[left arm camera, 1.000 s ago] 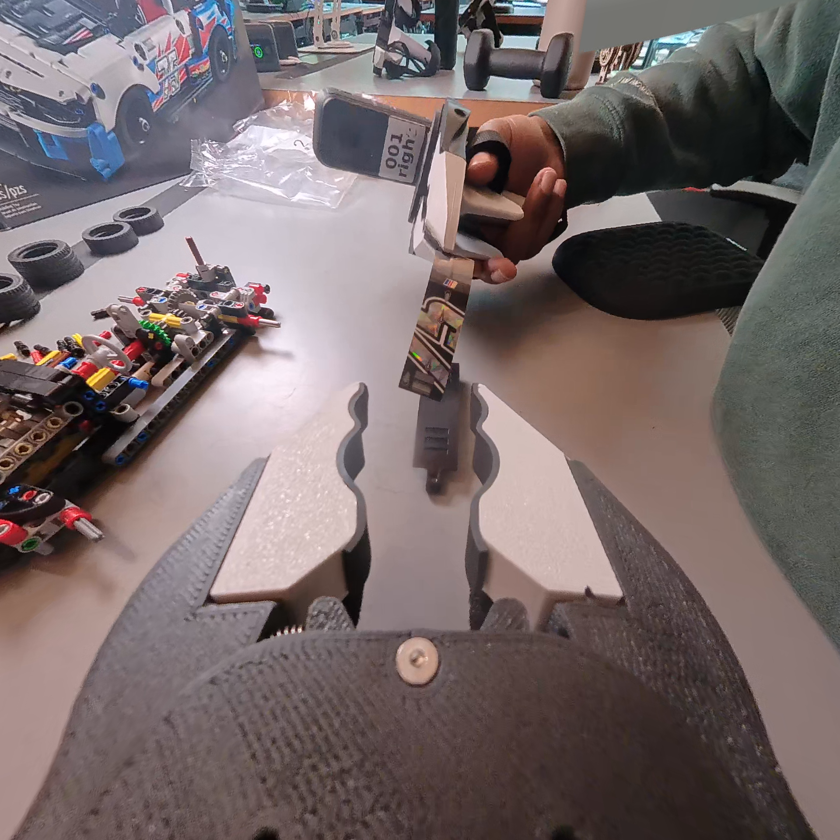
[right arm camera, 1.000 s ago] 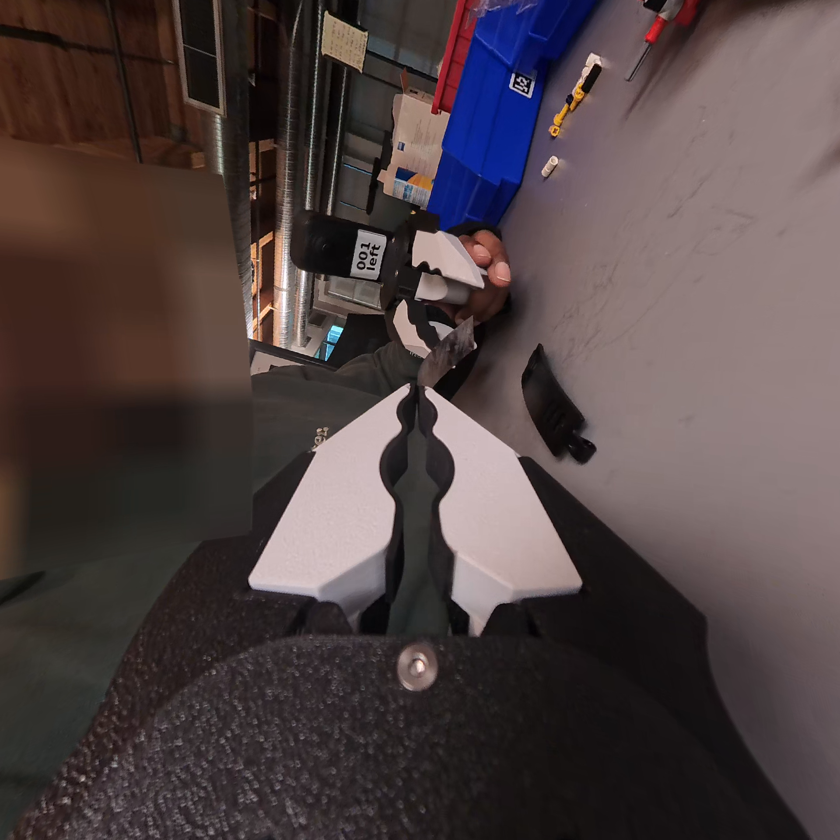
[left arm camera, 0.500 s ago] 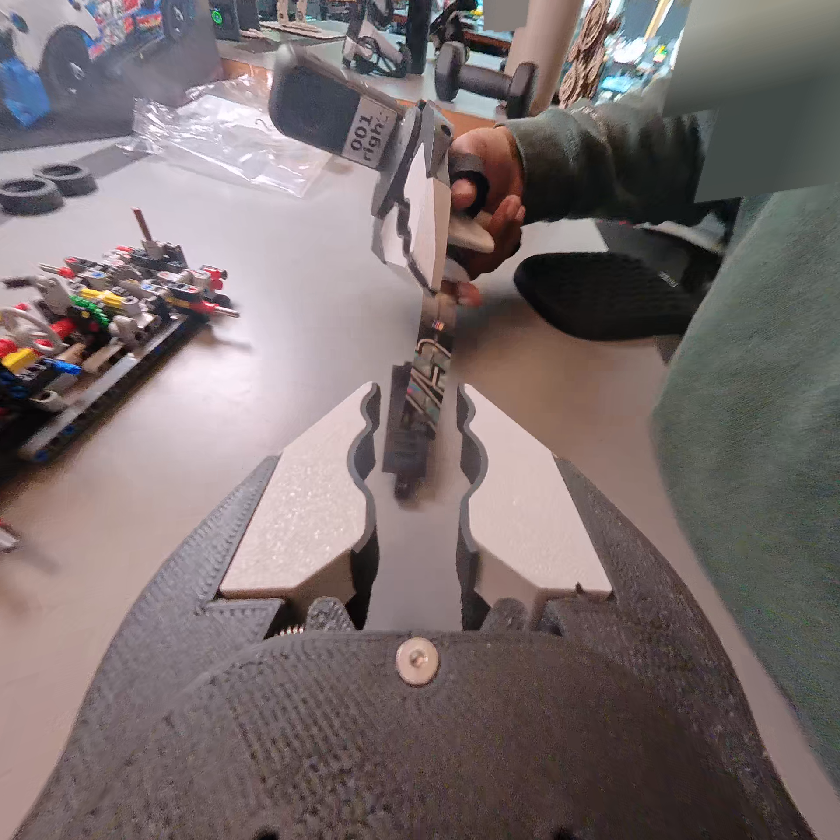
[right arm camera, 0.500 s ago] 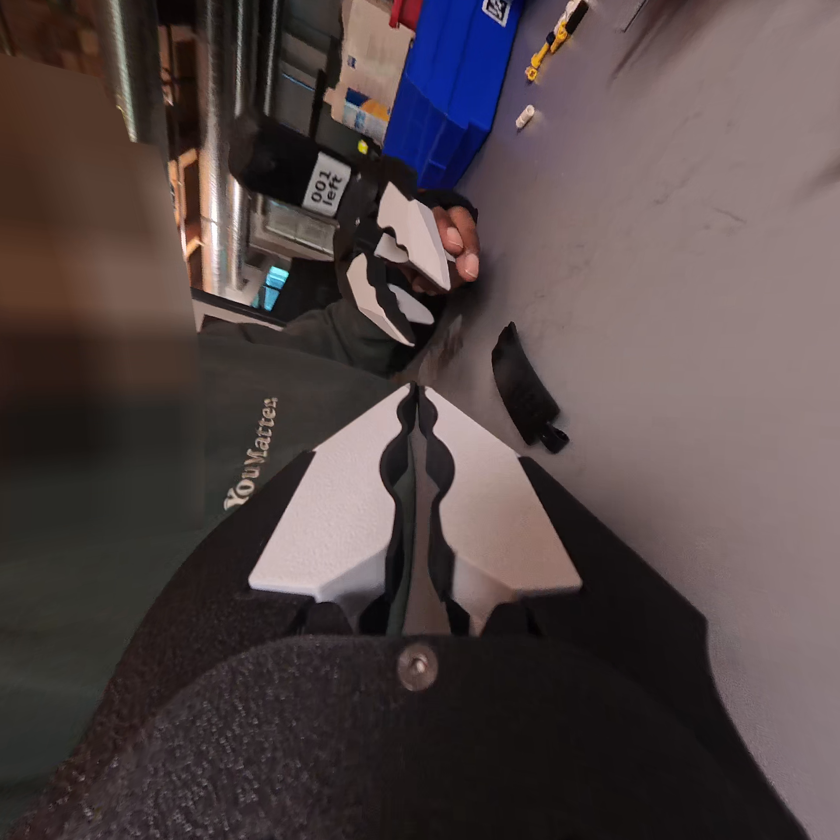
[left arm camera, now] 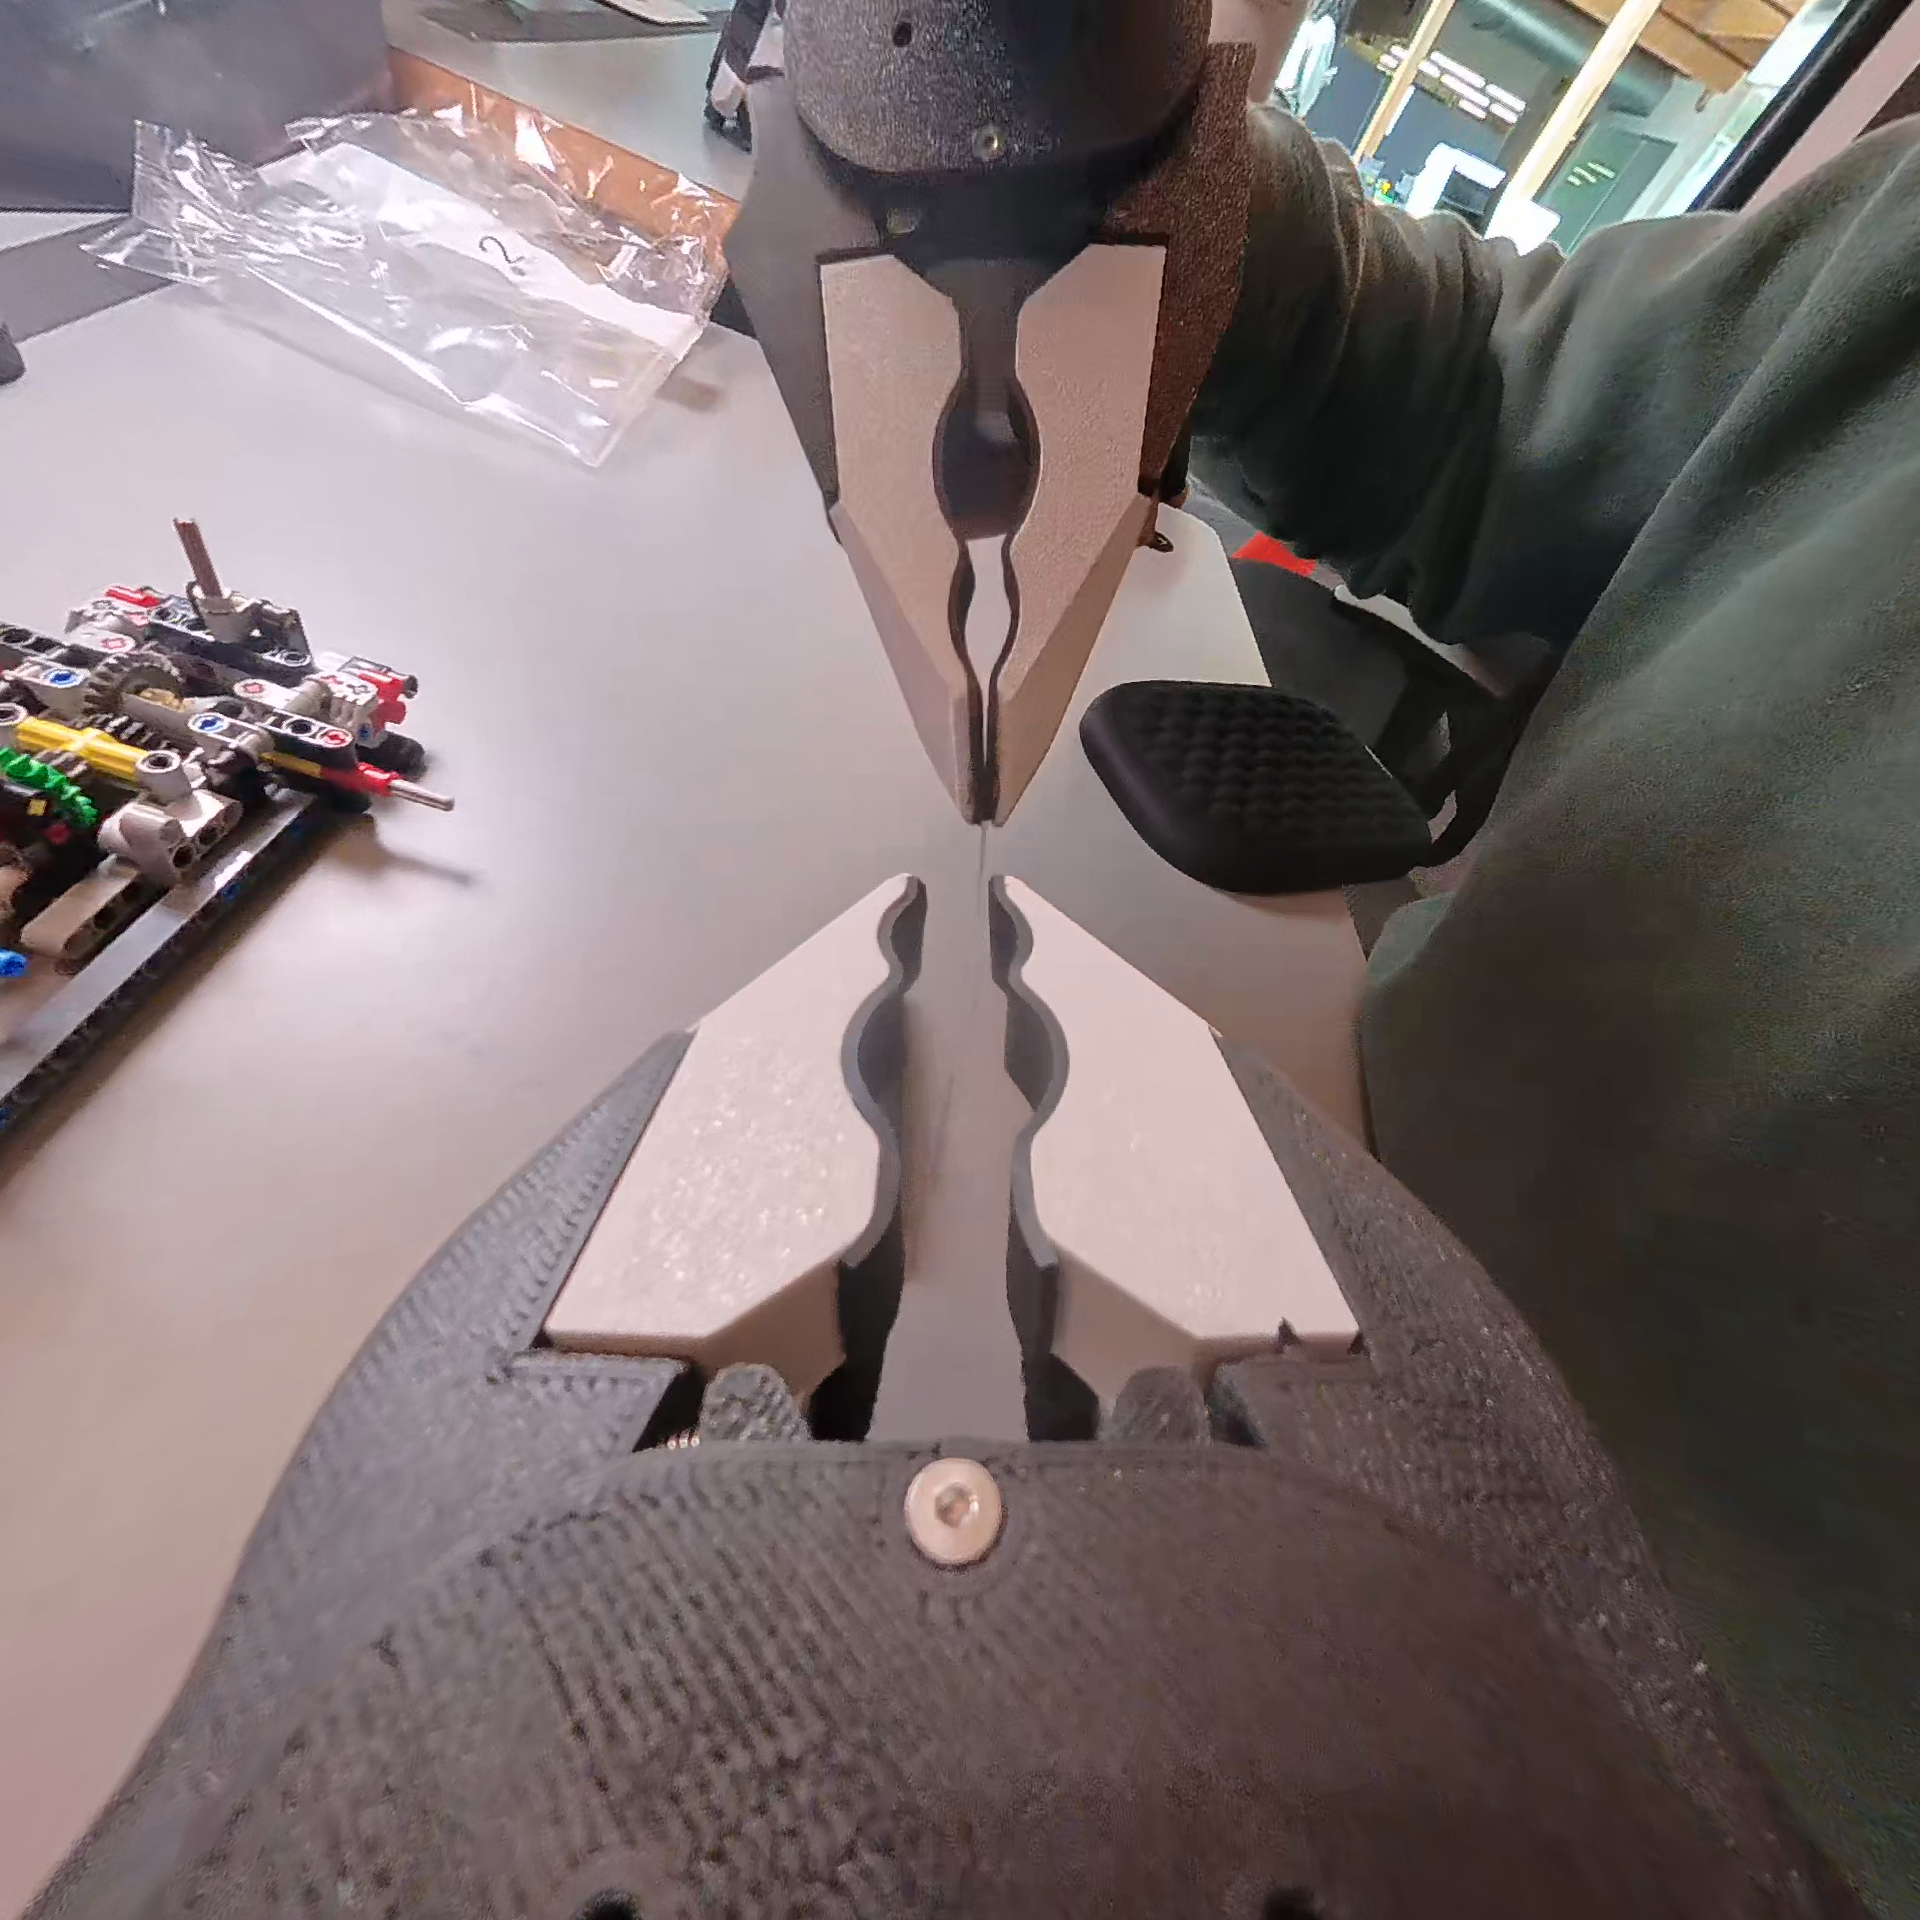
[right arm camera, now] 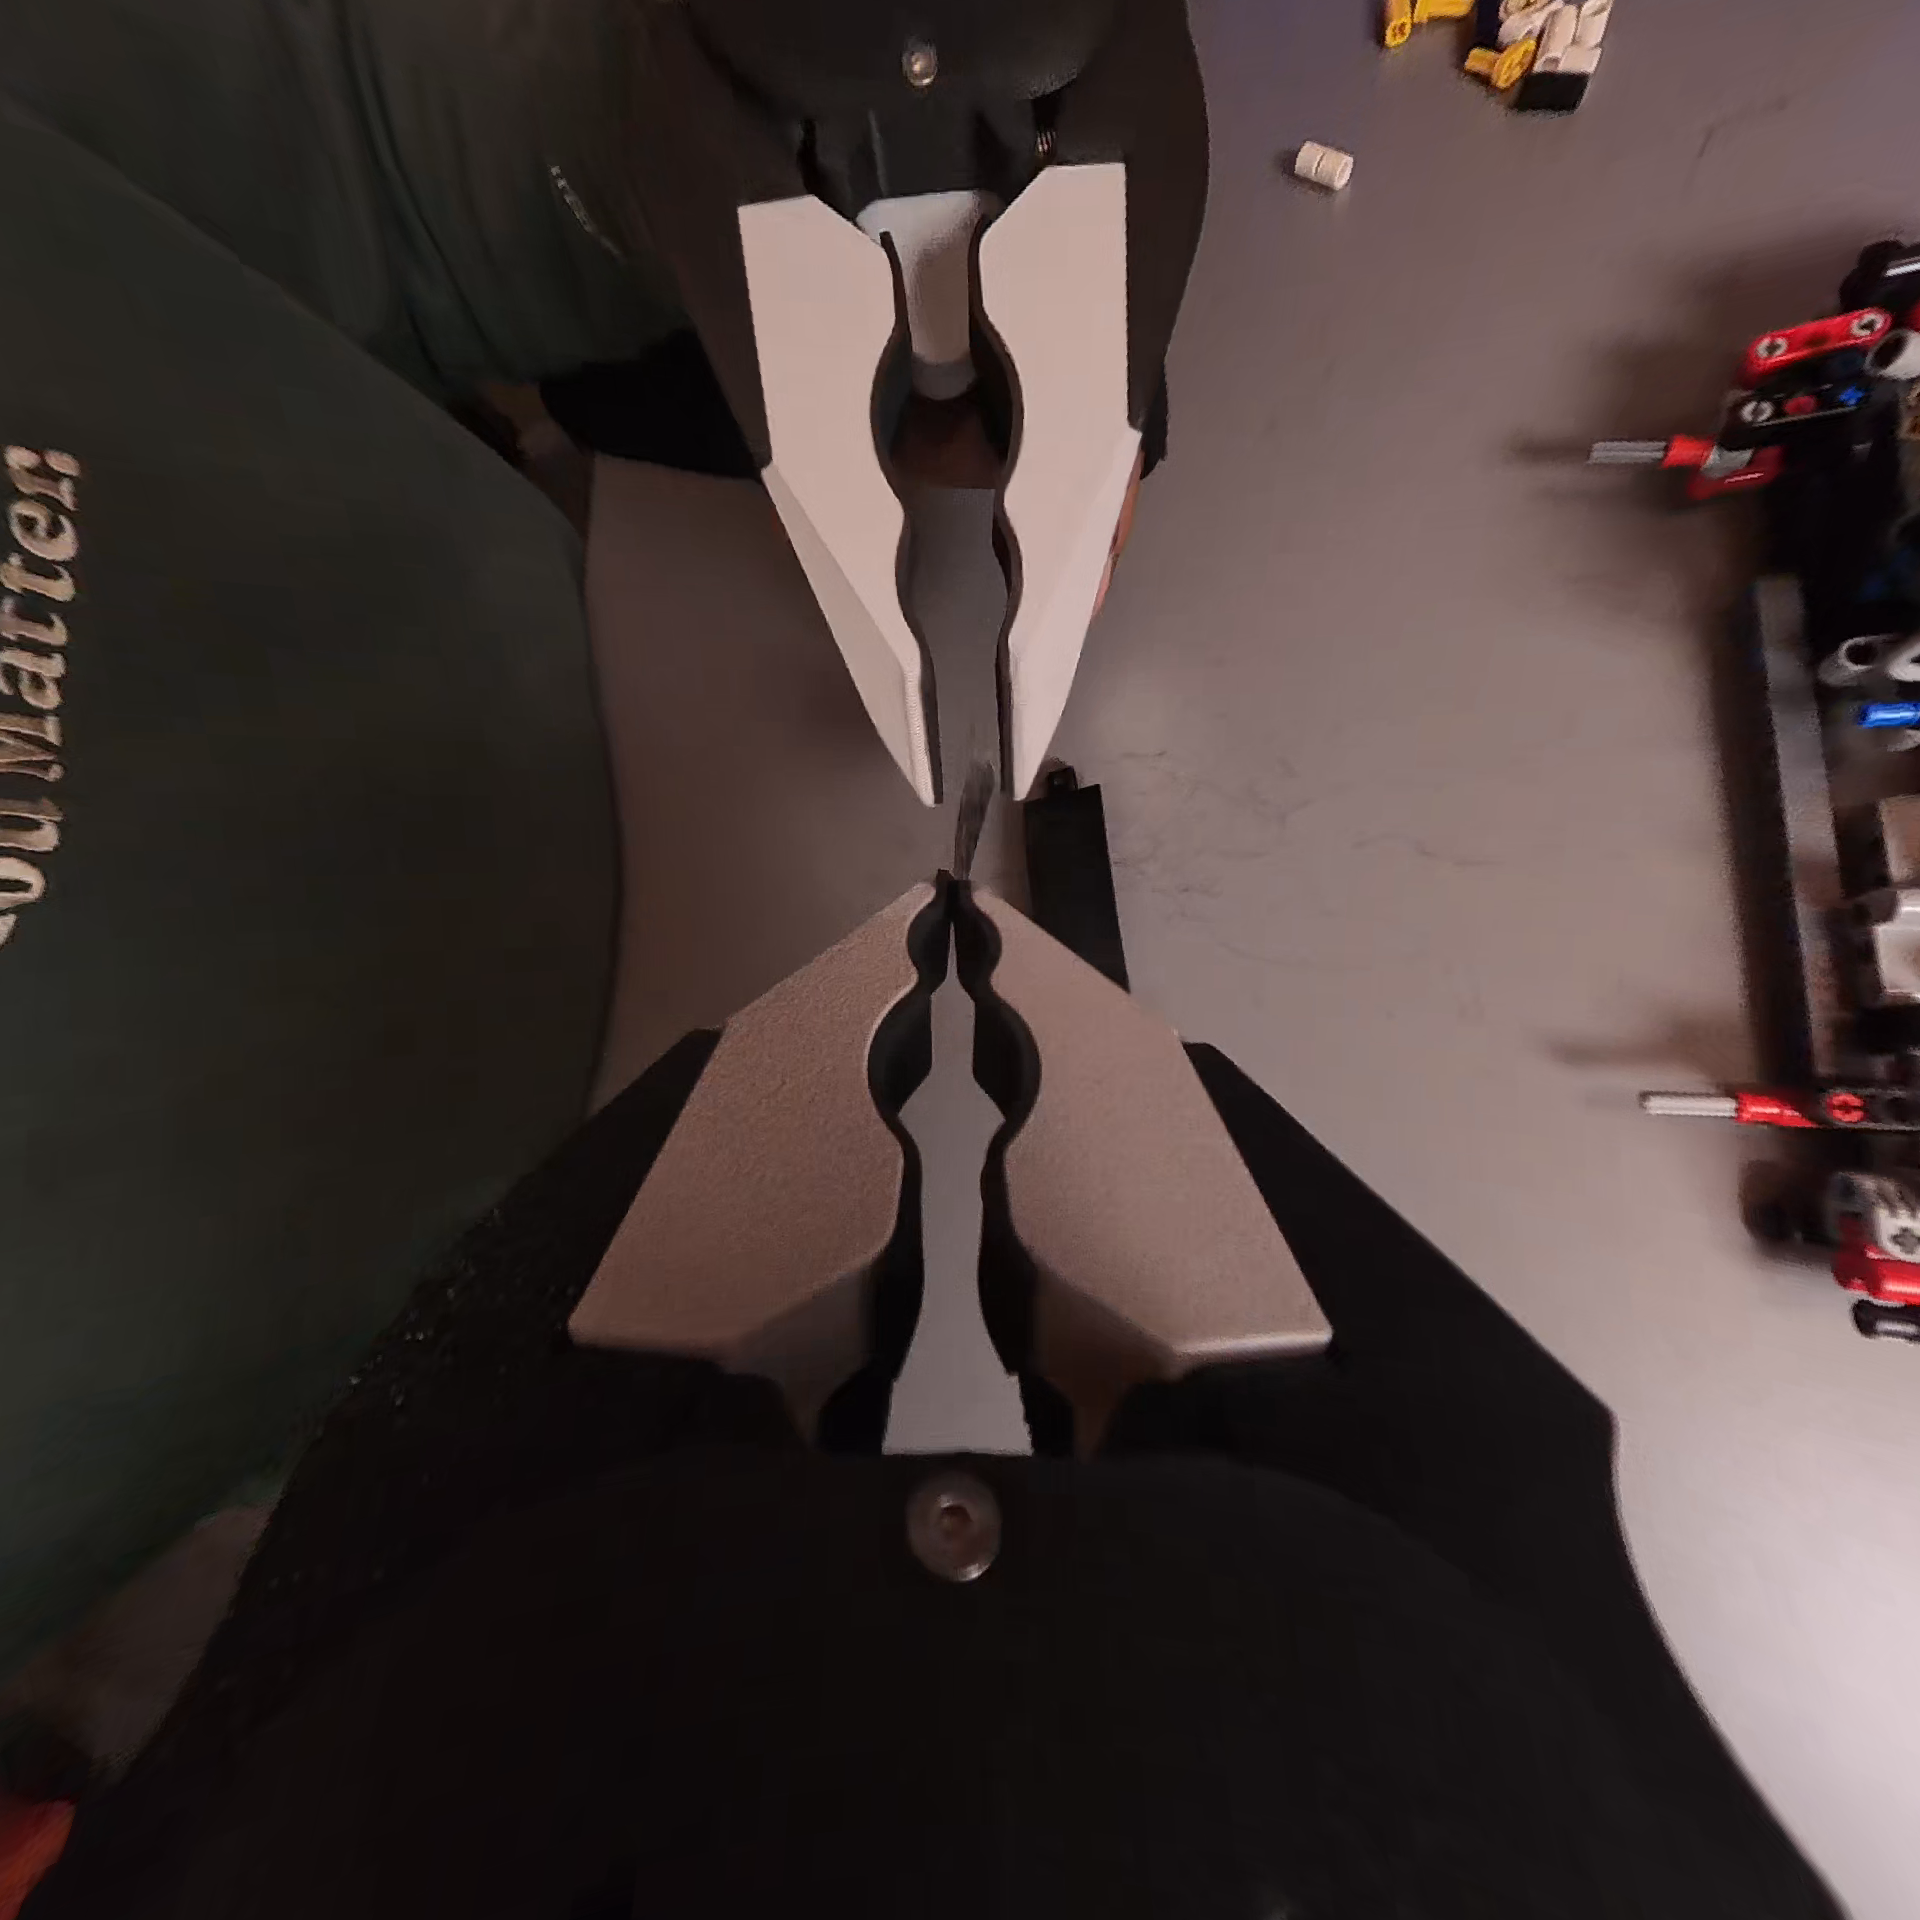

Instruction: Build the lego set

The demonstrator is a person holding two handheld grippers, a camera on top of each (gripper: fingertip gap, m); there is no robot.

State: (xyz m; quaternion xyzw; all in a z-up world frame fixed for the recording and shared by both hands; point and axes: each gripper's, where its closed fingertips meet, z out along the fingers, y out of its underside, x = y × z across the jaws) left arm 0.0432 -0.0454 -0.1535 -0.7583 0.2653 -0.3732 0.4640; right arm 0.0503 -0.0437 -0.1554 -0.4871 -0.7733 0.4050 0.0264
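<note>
Between the parted left hand-held gripper (left arm camera: 954, 883), the right hand-held gripper (right arm camera: 951, 891) pinches a sticker (right arm camera: 971, 826).

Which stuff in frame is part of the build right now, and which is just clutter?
In use:
right gripper, shut on the sticker strip
left gripper, open around the strip
black panel
Lego chassis

Lying about:
plastic bag
chair seat
small white piece
</note>
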